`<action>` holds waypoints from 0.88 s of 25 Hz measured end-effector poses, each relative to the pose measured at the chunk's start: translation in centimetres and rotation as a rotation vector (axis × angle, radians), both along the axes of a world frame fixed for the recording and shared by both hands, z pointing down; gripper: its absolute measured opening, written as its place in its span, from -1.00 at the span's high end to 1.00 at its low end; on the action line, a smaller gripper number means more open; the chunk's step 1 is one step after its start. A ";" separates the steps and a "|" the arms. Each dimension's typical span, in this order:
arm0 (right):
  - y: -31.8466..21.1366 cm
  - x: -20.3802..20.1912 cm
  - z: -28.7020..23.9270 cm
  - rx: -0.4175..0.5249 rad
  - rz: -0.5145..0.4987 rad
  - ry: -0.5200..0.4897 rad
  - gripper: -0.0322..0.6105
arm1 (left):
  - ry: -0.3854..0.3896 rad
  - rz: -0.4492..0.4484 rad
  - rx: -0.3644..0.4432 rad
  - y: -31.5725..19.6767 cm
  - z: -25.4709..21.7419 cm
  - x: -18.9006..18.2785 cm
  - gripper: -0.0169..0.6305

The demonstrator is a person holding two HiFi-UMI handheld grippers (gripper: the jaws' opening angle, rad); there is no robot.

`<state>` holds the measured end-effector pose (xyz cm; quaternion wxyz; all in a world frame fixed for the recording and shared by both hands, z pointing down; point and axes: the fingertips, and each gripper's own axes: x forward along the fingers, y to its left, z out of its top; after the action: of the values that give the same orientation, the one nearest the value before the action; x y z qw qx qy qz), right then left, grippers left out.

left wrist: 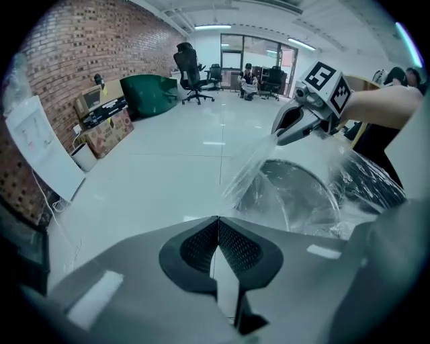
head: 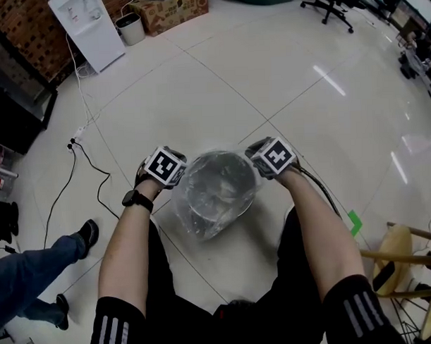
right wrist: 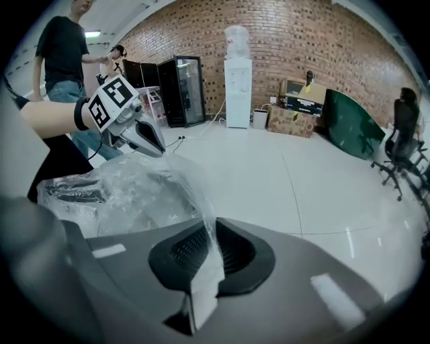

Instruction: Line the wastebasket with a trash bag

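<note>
**Two pinches, one sheet of plastic drawn taut**

At the left rim, the left gripper (left wrist: 216,222) has its jaws shut tip to tip on the edge of the clear trash bag (head: 196,228). The right gripper (right wrist: 203,232) is all but closed, with a fold of film nipped between its pads. Between them the bag is stretched over the wastebasket (head: 219,185), whose round dark mouth shows through the plastic. The wastebasket stands out in the middle of the white tiled floor (head: 268,74), just in front of the person's knees. A black cable (head: 88,161) trails toward the far-left corner, where a water dispenser (head: 87,27) and a cardboard box (head: 171,8) stand.
</note>
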<state>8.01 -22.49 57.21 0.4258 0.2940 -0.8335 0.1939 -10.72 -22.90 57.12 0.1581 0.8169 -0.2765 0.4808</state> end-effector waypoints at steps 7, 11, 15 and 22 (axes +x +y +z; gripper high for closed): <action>-2.5 -0.2 2.9 0.011 0.049 0.007 0.88 | -0.018 -0.066 -0.009 -1.6 2.5 -0.6 0.96; -1.9 -0.8 4.9 -0.019 -0.010 0.092 0.88 | -0.066 -0.069 -0.074 -1.1 4.8 -1.2 0.96; -1.7 -0.2 6.2 -0.027 -0.075 0.175 0.88 | -0.061 -0.042 -0.193 0.4 6.7 -1.2 0.91; -1.8 0.7 7.4 -0.103 0.009 0.119 0.75 | 0.034 -0.105 -0.262 0.2 7.7 -1.4 0.83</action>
<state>8.67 -24.29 64.56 0.4884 0.2864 -0.7942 0.2207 -12.08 -22.69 64.80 0.2931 0.7818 -0.2508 0.4899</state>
